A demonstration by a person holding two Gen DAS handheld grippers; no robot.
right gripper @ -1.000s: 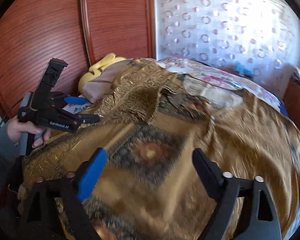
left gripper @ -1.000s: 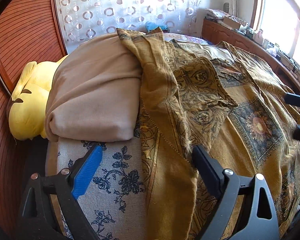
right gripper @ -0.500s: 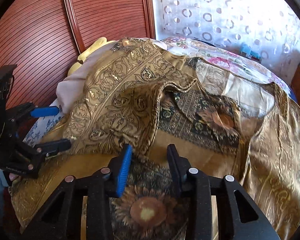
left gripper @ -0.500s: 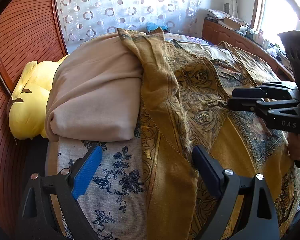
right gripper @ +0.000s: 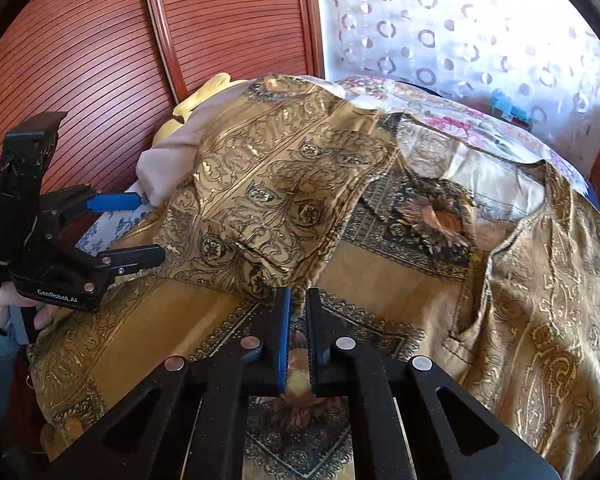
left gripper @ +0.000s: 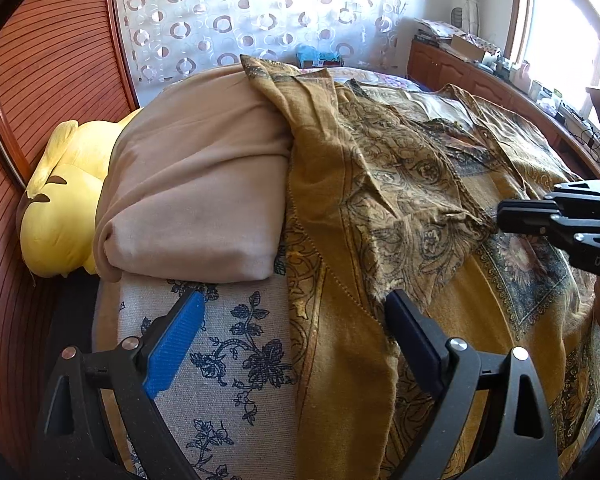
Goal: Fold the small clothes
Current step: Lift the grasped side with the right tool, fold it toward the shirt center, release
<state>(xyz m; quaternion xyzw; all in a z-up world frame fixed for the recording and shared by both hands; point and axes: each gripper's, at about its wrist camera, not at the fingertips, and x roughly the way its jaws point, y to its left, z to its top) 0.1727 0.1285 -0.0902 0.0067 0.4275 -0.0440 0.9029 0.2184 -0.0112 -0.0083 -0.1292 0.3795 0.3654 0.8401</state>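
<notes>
Progress: early by my reckoning; the gold patterned garment [right gripper: 284, 208] lies spread and rumpled over the bed, one flap turned over itself, no tidy fold made yet.
Left to do: flattening, folding and squaring up, I judge.
Right gripper [right gripper: 296, 312]: jaws nearly closed, pinching the flap's tip at 12 o'clock of its own view; in the left view it enters at 3 o'clock [left gripper: 500, 218].
Left gripper [left gripper: 292, 320]: jaws wide apart, holding nothing, poised over the garment's edge and the blue floral sheet [left gripper: 236, 352].
Surroundings: a beige folded blanket [left gripper: 196, 200] at 10 o'clock, a yellow plush toy [left gripper: 60, 216] beyond it.
</notes>
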